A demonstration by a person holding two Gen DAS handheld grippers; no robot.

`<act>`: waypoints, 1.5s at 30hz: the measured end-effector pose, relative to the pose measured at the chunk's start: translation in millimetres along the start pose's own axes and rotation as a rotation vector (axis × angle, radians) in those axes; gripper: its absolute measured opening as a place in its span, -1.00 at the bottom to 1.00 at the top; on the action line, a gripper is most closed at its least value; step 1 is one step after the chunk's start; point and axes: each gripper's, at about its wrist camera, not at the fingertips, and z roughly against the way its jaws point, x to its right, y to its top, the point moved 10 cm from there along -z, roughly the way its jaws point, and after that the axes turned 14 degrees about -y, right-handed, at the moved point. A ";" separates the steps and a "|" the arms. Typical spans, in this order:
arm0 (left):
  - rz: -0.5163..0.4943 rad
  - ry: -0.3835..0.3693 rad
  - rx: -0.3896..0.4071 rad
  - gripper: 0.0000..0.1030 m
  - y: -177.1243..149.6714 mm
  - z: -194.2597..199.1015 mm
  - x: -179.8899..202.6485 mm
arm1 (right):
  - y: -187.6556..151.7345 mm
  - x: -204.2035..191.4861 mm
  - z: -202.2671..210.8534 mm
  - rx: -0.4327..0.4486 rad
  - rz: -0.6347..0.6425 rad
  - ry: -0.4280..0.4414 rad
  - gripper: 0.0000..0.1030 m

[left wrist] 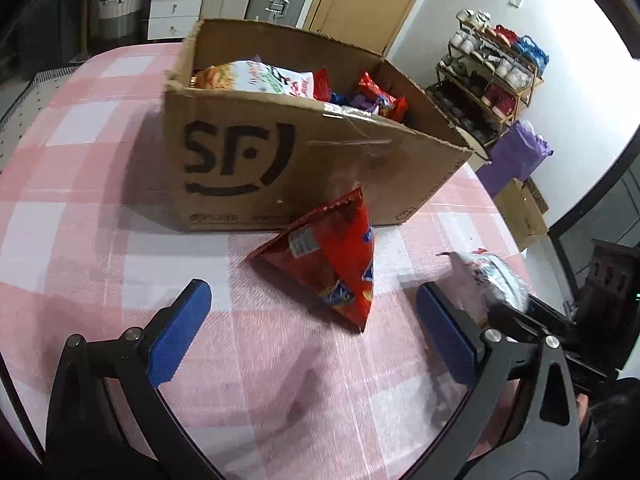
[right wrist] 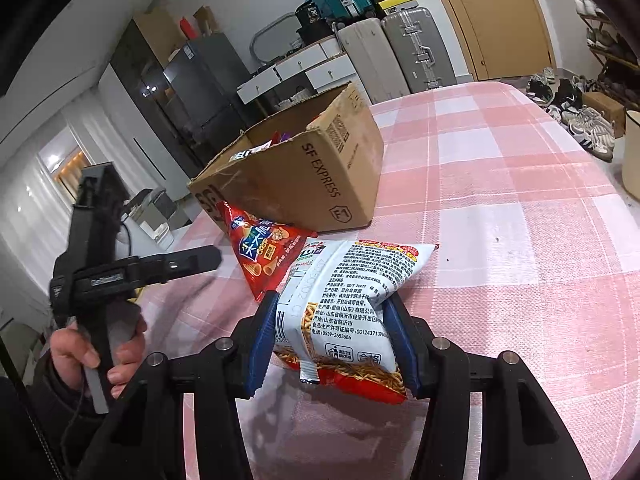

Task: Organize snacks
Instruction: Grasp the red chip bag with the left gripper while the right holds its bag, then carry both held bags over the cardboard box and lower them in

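Note:
An open cardboard box (left wrist: 280, 152) marked SF stands on the pink checked tablecloth (left wrist: 100, 208), with several snack packets (left wrist: 256, 76) inside. In front of it lies a red triangular snack bag (left wrist: 332, 264). My left gripper (left wrist: 312, 286) is open just short of that bag, with its blue pads on either side and not touching it. My right gripper (right wrist: 332, 300) is shut on a white and red snack bag (right wrist: 352, 280), held a little above the cloth. That bag also shows at the right of the left wrist view (left wrist: 488, 276). The red bag (right wrist: 264, 252) and the box (right wrist: 304, 172) lie beyond it.
A person's hand (right wrist: 100, 344) holds the left gripper's handle at the table's left edge. A shoe rack (left wrist: 488, 76) and a purple bag (left wrist: 516, 156) stand past the table's far right. Suitcases (right wrist: 416, 48) and drawers line the back wall. Bare cloth (right wrist: 520, 200) spreads right of the box.

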 end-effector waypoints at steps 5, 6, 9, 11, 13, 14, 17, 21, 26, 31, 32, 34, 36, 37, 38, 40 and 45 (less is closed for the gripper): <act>0.063 -0.034 0.024 0.95 10.4 -18.3 -7.5 | 0.5 3.2 0.6 0.000 -0.008 0.007 0.02; 0.074 -0.032 0.031 0.93 12.6 -21.0 -9.4 | 0.0 3.2 0.8 -0.001 -0.008 0.010 0.02; 0.097 -0.033 0.048 0.89 17.1 -27.3 -10.9 | 0.2 3.7 0.8 -0.001 -0.013 0.018 0.02; 0.116 -0.045 0.054 0.89 20.7 -33.8 -11.1 | 0.0 4.2 0.6 -0.002 -0.016 0.023 0.02; 0.130 -0.040 0.051 0.85 23.1 -40.4 -11.6 | -0.1 5.1 0.0 -0.004 -0.018 0.024 0.02; 0.135 -0.041 0.049 0.79 24.6 -44.5 -12.0 | -0.2 5.4 -0.6 -0.005 -0.020 0.024 0.02; 0.159 -0.050 0.052 0.65 28.5 -53.4 -12.8 | 0.6 5.6 1.0 0.000 -0.025 0.031 0.02; 0.164 -0.067 0.052 0.41 30.7 -58.2 -14.5 | -0.4 6.8 3.6 0.005 -0.031 0.038 0.02; 0.158 -0.079 0.045 0.08 26.8 -63.4 -8.3 | -2.3 7.0 6.6 0.009 -0.037 0.042 0.02; 0.134 -0.066 0.053 0.04 22.6 -65.2 2.7 | -2.3 6.6 9.6 0.013 -0.042 0.042 0.02; 0.154 -0.070 0.063 0.04 19.5 -64.6 1.6 | -2.4 6.8 9.6 0.014 -0.042 0.039 0.02; 0.208 -0.085 0.080 0.03 17.3 -65.8 0.8 | -2.7 6.9 10.5 0.014 -0.046 0.036 0.02; 0.202 -0.079 0.082 0.02 18.4 -68.5 0.6 | -2.9 6.2 11.9 0.013 -0.044 0.033 0.02; 0.191 -0.077 0.079 0.02 18.8 -70.1 3.0 | -3.3 6.0 13.2 0.014 -0.041 0.030 0.02; 0.191 -0.078 0.079 0.01 18.3 -71.9 4.9 | -3.5 5.6 14.8 0.015 -0.039 0.028 0.02; 0.205 -0.089 0.077 0.01 18.3 -74.7 8.0 | -3.8 5.2 17.7 0.018 -0.036 0.023 0.03; 0.201 -0.086 0.083 0.01 15.8 -67.9 8.4 | -3.1 1.1 27.7 0.032 -0.027 0.012 0.03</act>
